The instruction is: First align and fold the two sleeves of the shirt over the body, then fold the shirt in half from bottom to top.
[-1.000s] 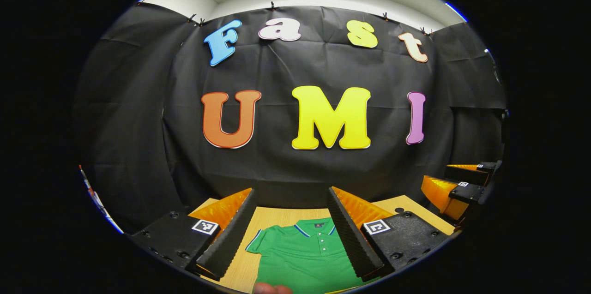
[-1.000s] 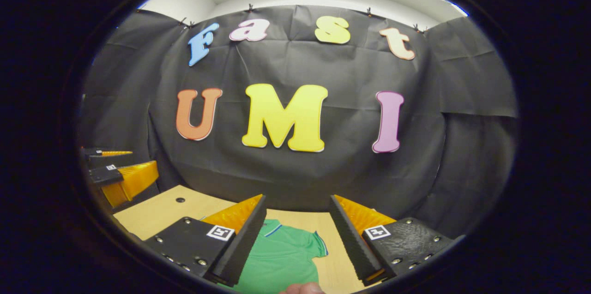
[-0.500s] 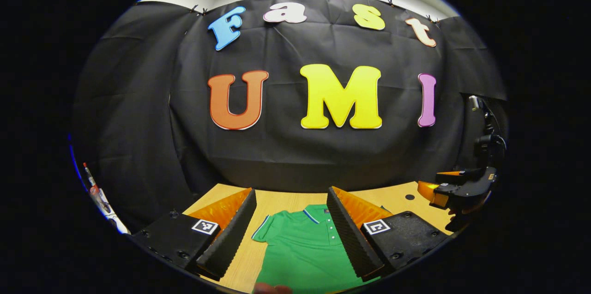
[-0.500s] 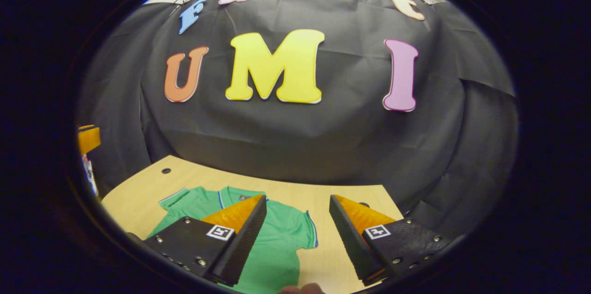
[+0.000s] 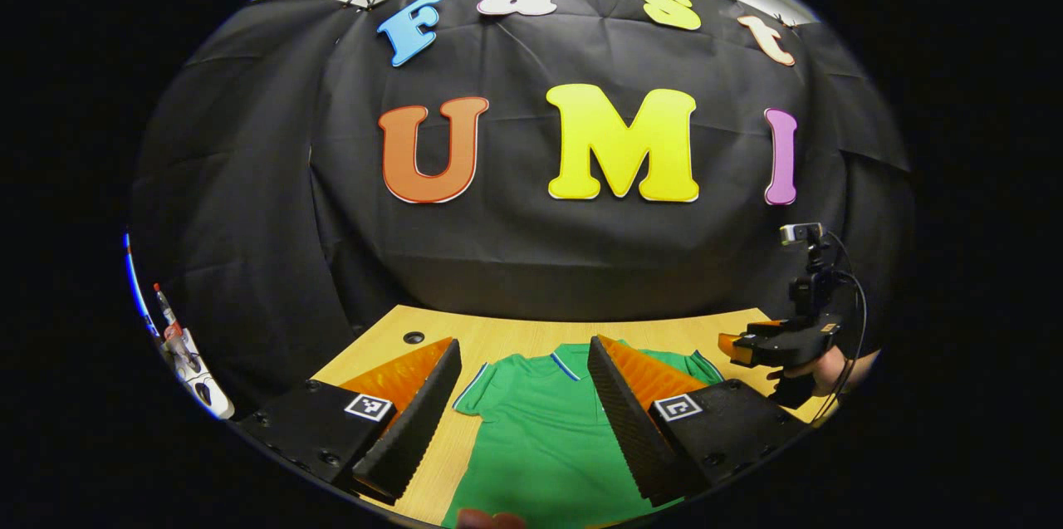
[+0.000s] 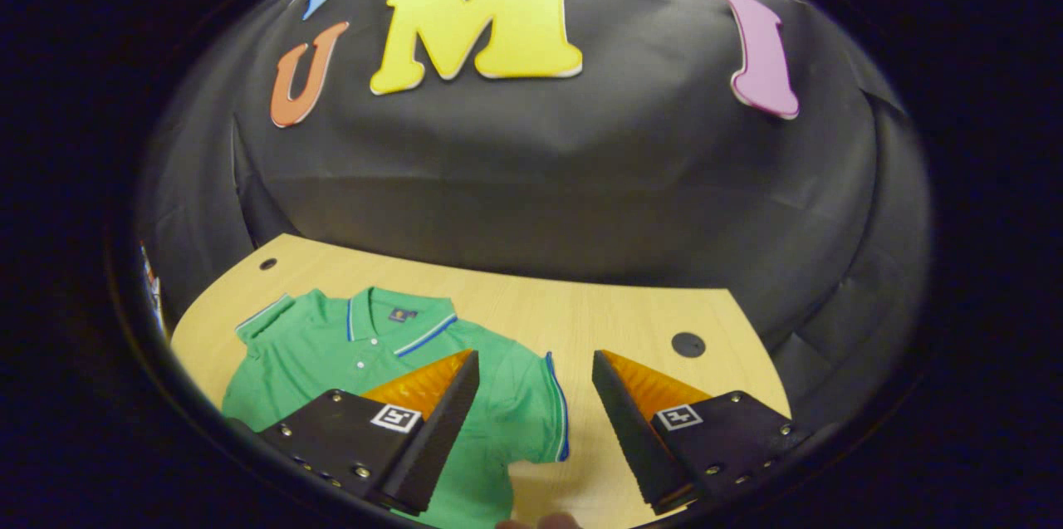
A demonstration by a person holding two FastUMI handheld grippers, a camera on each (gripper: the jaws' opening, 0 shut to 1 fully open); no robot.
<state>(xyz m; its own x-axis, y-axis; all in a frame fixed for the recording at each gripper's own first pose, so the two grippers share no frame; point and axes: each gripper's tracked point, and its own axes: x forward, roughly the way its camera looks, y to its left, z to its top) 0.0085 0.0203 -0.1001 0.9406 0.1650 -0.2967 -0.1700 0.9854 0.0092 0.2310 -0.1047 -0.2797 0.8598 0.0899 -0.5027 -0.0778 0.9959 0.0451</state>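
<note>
So over the last second I've tipped both cameras down, and the green shirt (image 5: 548,438) now shows a lot more, lying flat and unfolded on the worktop (image 6: 581,313). My left gripper (image 5: 523,413) hovers over its left half, fingers wide with nothing in them. My right gripper (image 6: 531,421) has swung out over the right sleeve (image 6: 531,404), also wide open, so I reckon the sleeve fold comes next.

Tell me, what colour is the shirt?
Green shirt, blue-and-white trimmed; right gripper view shows it best.
</note>
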